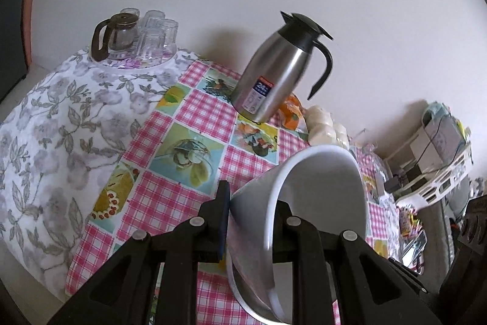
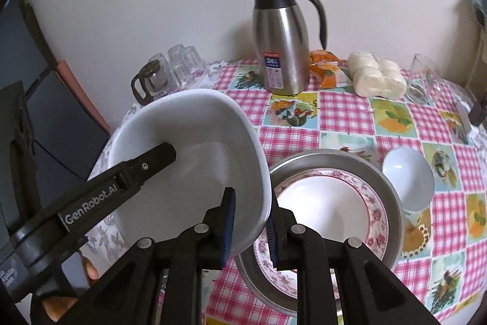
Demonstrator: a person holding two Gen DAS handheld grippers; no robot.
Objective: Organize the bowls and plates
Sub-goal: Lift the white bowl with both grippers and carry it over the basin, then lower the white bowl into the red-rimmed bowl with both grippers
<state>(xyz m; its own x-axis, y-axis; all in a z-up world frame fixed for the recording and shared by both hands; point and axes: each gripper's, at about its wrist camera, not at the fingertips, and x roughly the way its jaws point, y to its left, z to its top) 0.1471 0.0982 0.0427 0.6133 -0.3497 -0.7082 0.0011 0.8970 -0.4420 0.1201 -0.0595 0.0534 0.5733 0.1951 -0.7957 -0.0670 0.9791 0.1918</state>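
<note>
My left gripper is shut on the rim of a large white bowl, which it holds tilted above the table; one finger is inside the bowl, one outside. The same white bowl fills the left of the right wrist view, with the left gripper's finger inside it. My right gripper is open, its jaws on either side of the bowl's near rim. Below sits a floral-rimmed plate stacked in a metal plate. A small white bowl stands to their right.
A steel thermos jug stands at the back of the checked tablecloth. A glass coffee pot and upturned glasses are back left. Wrapped buns, an orange packet and a glass are back right.
</note>
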